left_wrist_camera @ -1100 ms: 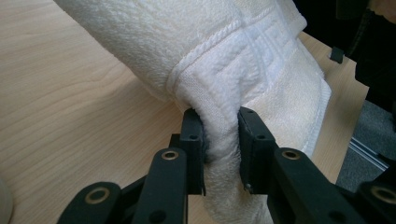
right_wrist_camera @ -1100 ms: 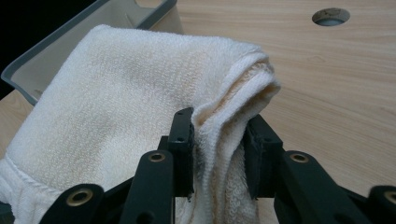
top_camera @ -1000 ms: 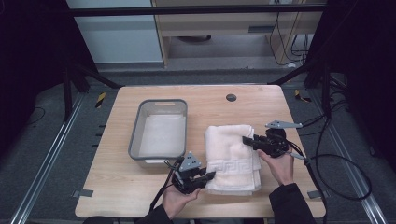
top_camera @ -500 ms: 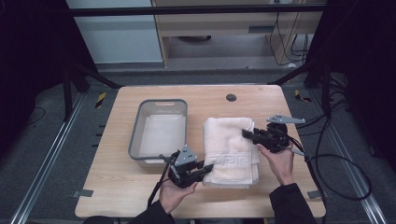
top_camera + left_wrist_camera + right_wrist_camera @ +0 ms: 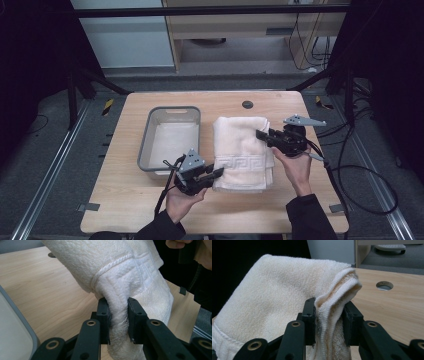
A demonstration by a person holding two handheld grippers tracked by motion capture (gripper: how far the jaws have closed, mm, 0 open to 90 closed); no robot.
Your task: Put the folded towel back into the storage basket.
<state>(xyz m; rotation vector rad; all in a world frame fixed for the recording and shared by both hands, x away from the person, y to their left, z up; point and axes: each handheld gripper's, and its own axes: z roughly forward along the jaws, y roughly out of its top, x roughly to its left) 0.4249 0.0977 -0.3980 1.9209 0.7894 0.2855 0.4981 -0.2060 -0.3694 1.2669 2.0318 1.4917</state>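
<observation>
Folded cream towel point(image 5: 242, 150), long axis running near-to-far on table point(image 5: 125, 210) just right of grey tub point(image 5: 170, 137), is pinched at near-left corner by left gripper point(image 5: 216, 173) & at right edge by right gripper point(image 5: 261, 135).

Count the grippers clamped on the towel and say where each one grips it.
2. The left gripper pinches the towel at its near left corner, beside the grey tub. The right gripper pinches its right edge, farther back.
</observation>
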